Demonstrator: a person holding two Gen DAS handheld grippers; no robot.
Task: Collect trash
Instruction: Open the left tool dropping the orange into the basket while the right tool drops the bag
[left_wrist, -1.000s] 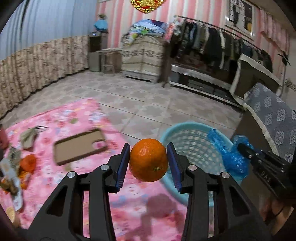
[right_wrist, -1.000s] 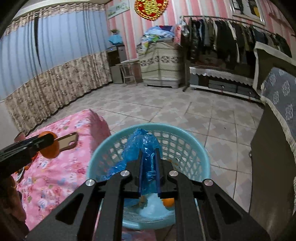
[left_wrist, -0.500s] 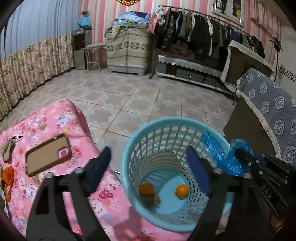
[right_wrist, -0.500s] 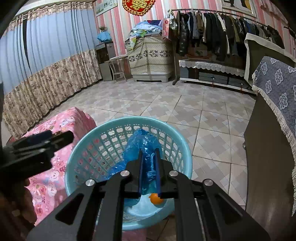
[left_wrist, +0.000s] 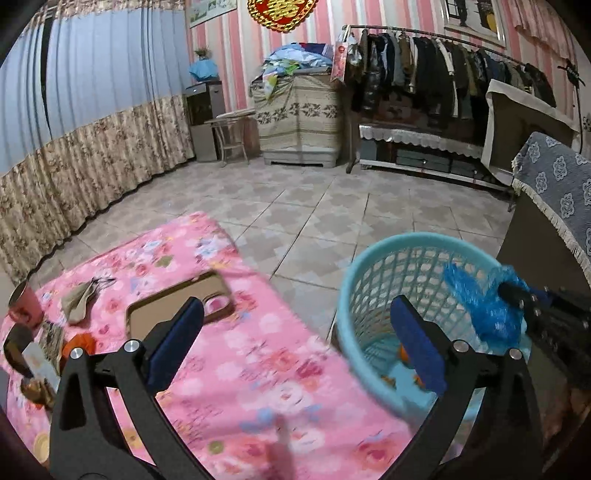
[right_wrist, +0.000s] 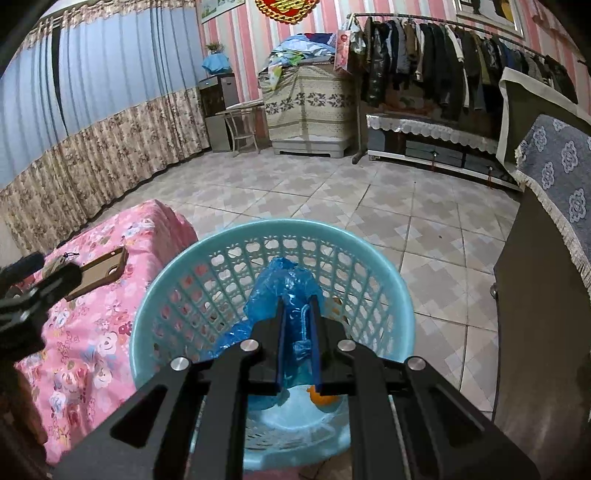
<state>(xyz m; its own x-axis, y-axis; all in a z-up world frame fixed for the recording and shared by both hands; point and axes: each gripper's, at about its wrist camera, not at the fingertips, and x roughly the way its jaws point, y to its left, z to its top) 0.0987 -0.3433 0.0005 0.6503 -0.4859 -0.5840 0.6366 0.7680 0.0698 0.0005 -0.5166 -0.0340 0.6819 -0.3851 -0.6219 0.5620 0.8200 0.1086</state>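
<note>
A light-blue mesh basket (left_wrist: 373, 273) (right_wrist: 177, 273) stands on the floor beside the pink-covered table (left_wrist: 236, 354). Oranges (right_wrist: 321, 398) lie in its bottom. My left gripper (left_wrist: 295, 332) is open and empty, over the table edge left of the basket. My right gripper (right_wrist: 298, 317) is shut on a crumpled blue plastic bag (right_wrist: 284, 284) and holds it over the basket; the bag also shows in the left wrist view (left_wrist: 480, 299). Scraps and an orange bit (left_wrist: 79, 341) lie at the table's left end.
A phone in a brown case (left_wrist: 177, 302) and a small pouch (left_wrist: 79, 299) lie on the table, with a pink cup (left_wrist: 24, 304) at the left edge. A dark cabinet with a grey cloth (right_wrist: 546, 258) stands right of the basket. Tiled floor lies beyond.
My left gripper let go of the orange, which dropped into the basket, then swung back left toward the table. The right gripper has stayed over the basket with the bag.
</note>
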